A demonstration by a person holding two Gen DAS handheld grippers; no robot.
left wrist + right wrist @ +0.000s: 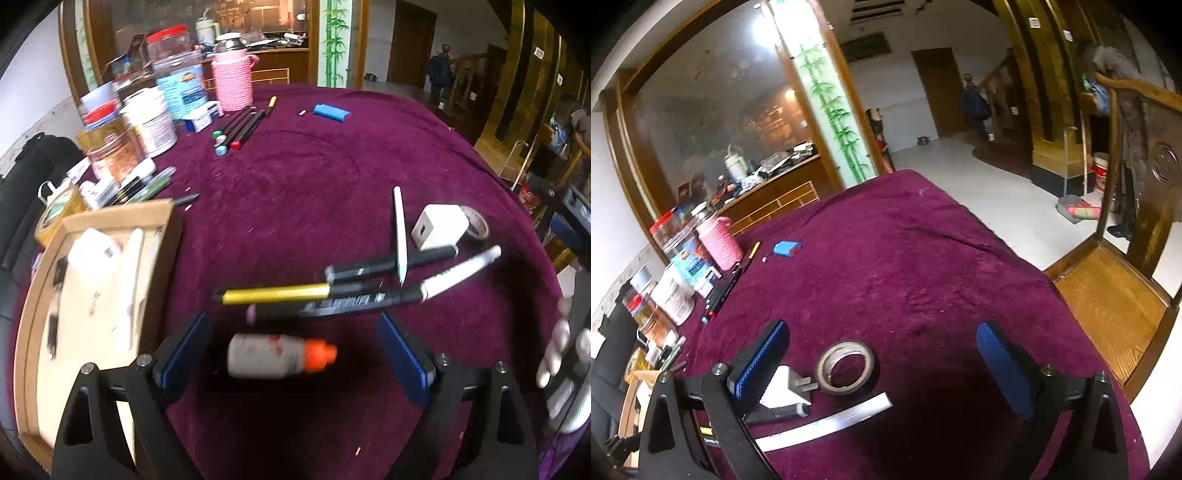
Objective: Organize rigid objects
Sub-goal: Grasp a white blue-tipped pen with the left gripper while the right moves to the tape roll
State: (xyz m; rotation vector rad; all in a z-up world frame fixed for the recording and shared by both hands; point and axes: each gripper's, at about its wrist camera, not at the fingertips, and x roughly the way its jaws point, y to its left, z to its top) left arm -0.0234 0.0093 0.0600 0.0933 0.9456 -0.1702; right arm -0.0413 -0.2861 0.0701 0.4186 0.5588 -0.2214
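Observation:
My left gripper [295,354] is open above the purple cloth, and a small white bottle with an orange cap [279,356] lies on its side between the blue pads, untouched. Just beyond lie a yellow marker [275,294], several black pens [369,299] and a white pen [399,232]. A white charger cube [437,227] and a tape roll [476,225] sit further right. In the right wrist view my right gripper [882,365] is open over the tape roll [846,367], with the charger [785,387] by its left finger [759,360].
A cardboard tray [44,291] at the left holds a white bottle and flat white pieces. Jars [147,122], a pink knitted flask [232,83] and a row of markers [240,127] stand at the back left. A blue case [330,112] lies further back. A wooden chair [1108,306] stands right of the table.

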